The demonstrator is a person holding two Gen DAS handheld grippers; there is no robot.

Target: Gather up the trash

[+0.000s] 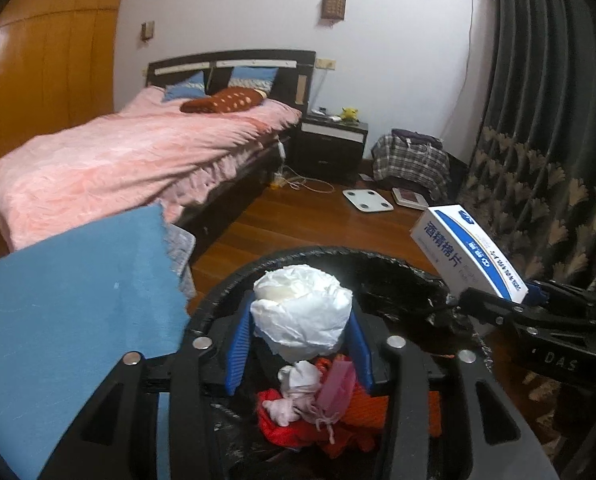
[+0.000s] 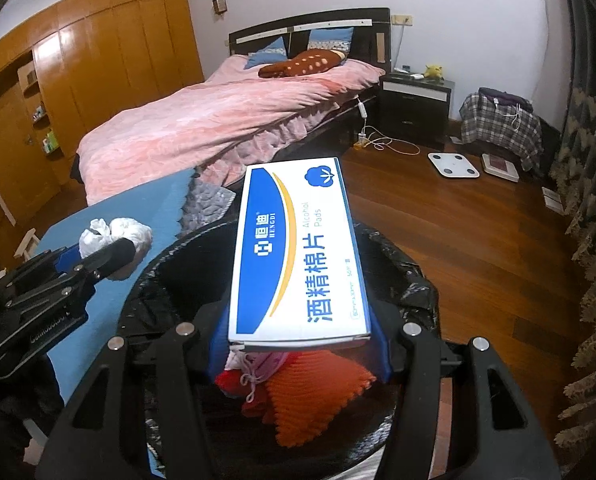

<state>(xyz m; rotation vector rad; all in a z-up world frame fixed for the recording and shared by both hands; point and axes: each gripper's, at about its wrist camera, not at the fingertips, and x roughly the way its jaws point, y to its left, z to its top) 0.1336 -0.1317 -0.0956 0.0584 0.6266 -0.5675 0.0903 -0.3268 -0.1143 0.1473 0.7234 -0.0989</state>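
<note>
Trash: one white wad (image 1: pixel 301 312) clamped in the left gripper (image 1: pixel 299 344), one box (image 2: pixel 298 256) clamped in the right gripper (image 2: pixel 298 344), both over one black-lined bin (image 1: pixel 377 272). Bin stands on wood floor (image 2: pixel 457 240) beside one blue mat (image 1: pixel 78 280); one pink bed (image 1: pixel 130 152) behind it, two scales (image 2: pixel 453 165) beyond.

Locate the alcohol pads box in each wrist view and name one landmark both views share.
Left wrist view: the alcohol pads box is at the right edge, tilted, held by the right tool beside the black-lined bin.
Right wrist view: the box fills the centre, clamped between the tool's blue pads above the bin.
Shared landmark: the white bathroom scale on the wood floor.
</note>
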